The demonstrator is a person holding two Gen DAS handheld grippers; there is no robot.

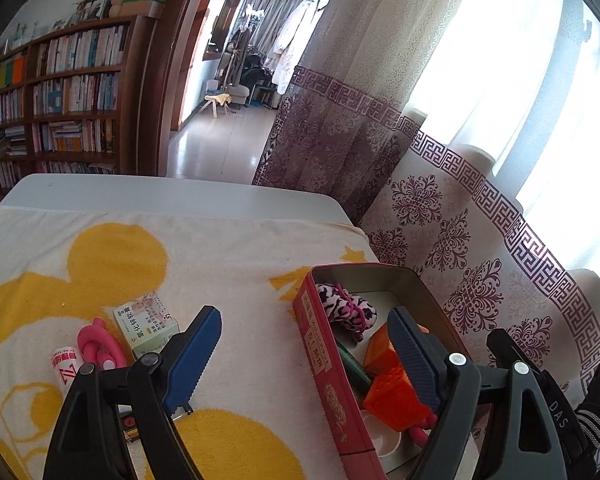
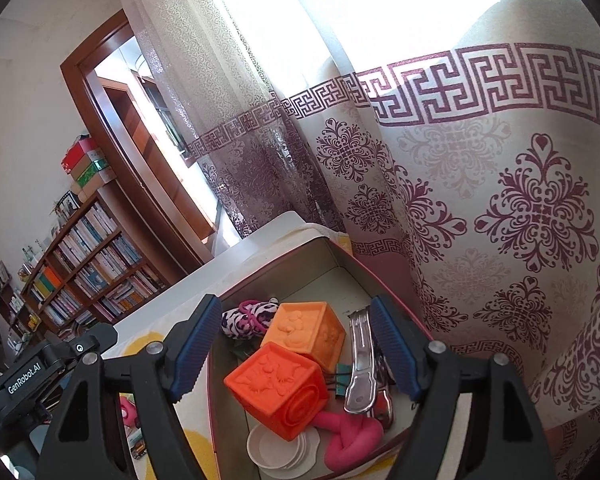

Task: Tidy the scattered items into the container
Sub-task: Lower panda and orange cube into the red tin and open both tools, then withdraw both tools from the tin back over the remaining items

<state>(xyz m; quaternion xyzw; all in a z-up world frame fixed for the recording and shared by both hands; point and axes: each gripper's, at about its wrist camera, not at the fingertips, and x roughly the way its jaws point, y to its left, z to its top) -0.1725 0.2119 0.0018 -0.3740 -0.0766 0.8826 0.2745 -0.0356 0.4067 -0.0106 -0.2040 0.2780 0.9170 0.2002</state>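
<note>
Against the curtain-side edge of the table (image 1: 172, 194), near its far corner, sits the red tin (image 1: 320, 354), open at the top so that loose things can be dropped straight in. It rests on a white and yellow towel (image 1: 112, 264) that covers most of the tabletop.

Much is already inside the tin: two orange cubes (image 2: 278, 386), one leaning on the other, a pink knotted rope (image 2: 350, 438) partly under the nearer cube, a silver nail clipper (image 2: 360, 364) along the curtain-side wall, a patterned scrunchie (image 2: 244, 318) at the far end, a binder clip beside the cubes, and white discs (image 2: 278, 450) at the near end.

Still out on the towel, well apart from the tin on its open side, lie a small green-and-white box (image 1: 148, 324), a second pink rope (image 1: 100, 346) touching that box, and a white tube (image 1: 65, 368) just beside the rope. These look like the items left to gather.

Right gripper (image 2: 296, 348) hovers above the tin with jaws spread wide and nothing between them, which reads as a release over the container. Left gripper (image 1: 306, 360) is likewise open and empty, straddling the tin's near wall, one finger over the towel and one over the cubes. My judgement is that it must swing away from the tin toward the box and rope to fetch the remainder.
</note>
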